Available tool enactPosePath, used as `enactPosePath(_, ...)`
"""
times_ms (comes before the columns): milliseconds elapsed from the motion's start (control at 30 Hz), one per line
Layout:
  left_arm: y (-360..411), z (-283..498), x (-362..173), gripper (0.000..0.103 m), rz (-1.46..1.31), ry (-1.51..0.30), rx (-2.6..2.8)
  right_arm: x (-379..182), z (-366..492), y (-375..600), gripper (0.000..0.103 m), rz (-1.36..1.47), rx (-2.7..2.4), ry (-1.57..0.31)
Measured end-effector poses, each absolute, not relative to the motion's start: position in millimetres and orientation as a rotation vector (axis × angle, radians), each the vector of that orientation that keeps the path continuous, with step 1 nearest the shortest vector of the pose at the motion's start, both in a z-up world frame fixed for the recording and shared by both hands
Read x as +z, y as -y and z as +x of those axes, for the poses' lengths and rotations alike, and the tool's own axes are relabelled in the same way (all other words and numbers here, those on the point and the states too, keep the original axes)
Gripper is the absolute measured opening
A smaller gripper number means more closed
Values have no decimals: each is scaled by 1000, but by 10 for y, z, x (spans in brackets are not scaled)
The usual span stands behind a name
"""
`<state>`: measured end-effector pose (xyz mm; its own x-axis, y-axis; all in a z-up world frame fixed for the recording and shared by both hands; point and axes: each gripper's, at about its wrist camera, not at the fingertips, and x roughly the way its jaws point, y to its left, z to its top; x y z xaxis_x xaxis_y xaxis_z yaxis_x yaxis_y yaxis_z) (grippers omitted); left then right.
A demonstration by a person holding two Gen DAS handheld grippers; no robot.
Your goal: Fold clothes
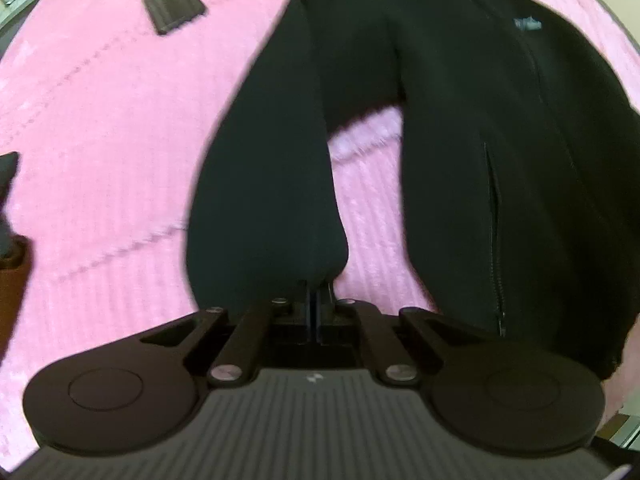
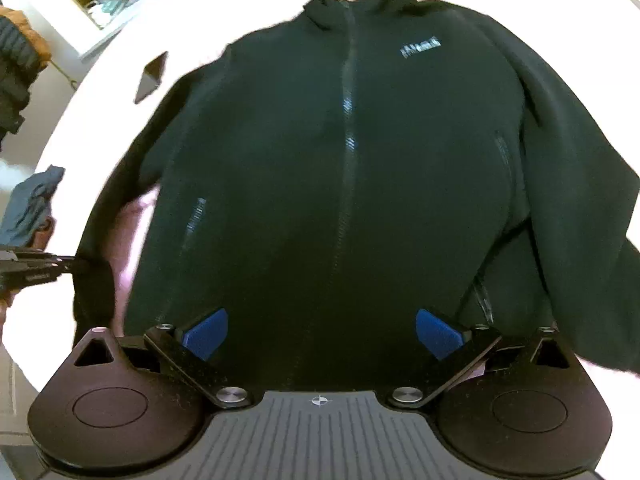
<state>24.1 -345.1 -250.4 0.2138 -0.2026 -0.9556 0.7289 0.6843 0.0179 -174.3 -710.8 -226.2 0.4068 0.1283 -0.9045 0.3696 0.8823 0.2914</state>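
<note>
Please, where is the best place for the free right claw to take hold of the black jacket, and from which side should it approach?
Probably the other sleeve, near its cuff end, approached from the jacket's outer side. It lies loose along the edge of the black jacket, so a thin edge is exposed. The right claw is open above the hem, while the left claw is shut on the first sleeve.

You have a pink ribbed blanket (image 1: pixel 100 140) as your surface — the black zip-up fleece jacket (image 2: pixel 340 160) lies spread front-up across it. A dark flat phone-like object (image 1: pixel 174 5) lies at upper left — well apart from the jacket.
</note>
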Motion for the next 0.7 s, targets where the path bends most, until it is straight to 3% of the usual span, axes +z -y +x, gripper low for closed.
enactPosePath(367, 2251, 1523, -1121, 0, 519, -1096, -655, -1907, -1683, 6623, 103, 370, -76, -1150)
enactPosePath(600, 1769, 2480, -1472, 1, 542, -1109, -760, -1778, -1601, 5910, 103, 422, -246, -1123)
enactPosePath(700, 1658, 2834, -1815, 9, 513, -1161, -755, -1839, -1477, 5584, 103, 476, -258, -1165)
